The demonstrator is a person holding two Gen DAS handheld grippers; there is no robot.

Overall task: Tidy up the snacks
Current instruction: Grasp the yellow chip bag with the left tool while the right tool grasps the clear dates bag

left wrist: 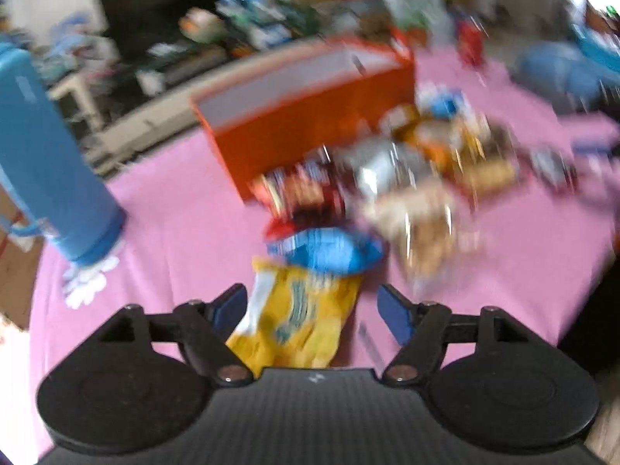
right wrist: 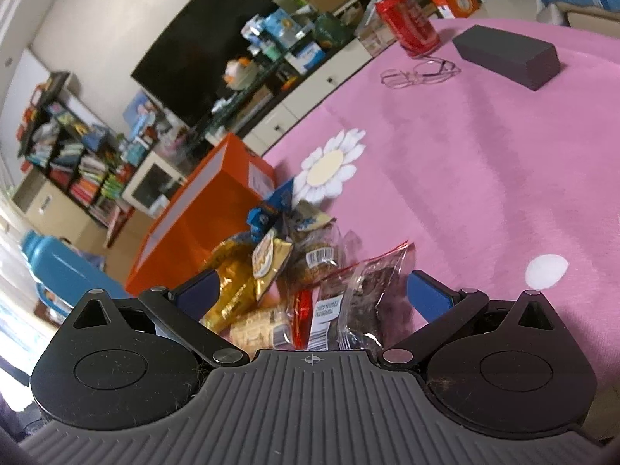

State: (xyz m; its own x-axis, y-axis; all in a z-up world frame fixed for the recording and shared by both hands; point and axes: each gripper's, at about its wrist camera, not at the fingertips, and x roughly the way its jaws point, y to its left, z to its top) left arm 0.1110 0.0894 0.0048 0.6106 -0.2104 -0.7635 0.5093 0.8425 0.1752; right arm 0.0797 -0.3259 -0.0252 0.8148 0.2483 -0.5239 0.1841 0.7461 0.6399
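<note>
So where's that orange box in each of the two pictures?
Left wrist view: the orange box lies upper centre, open top showing, behind the snack pile.
Right wrist view: the orange box is left of centre, its open side facing the camera, beyond the snack pile.
Shared landmark: the blue flask stands at the left edge of the pink tablecloth in both views.

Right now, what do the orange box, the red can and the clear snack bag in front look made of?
Orange box: seemingly matte cardboard, with flat, stiff walls and a pasted label. Red can: probably glossy printed metal, given its reflections. Clear snack bag: thin plastic film, crinkled, glinting, contents visible through it.
</note>
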